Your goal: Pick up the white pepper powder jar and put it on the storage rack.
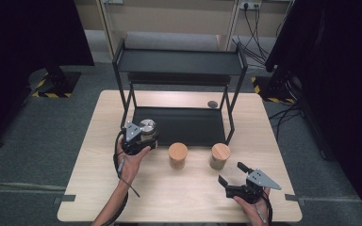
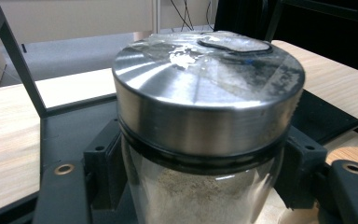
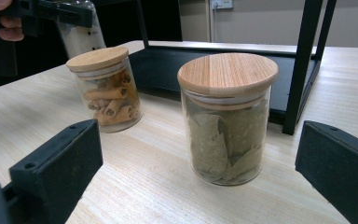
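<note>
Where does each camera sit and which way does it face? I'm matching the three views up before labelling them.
High view: above the person's side, looking forward and down on the table and black rack; both forearms, left tool and right tool.
Left gripper view: on the left tool, looking along its jaws, shut on the steel-lidded jar.
Right gripper view: on the right tool, open, facing the leaf jar and stick jar.
Shared: high and right gripper views both show the two wood-lidded jars.
</note>
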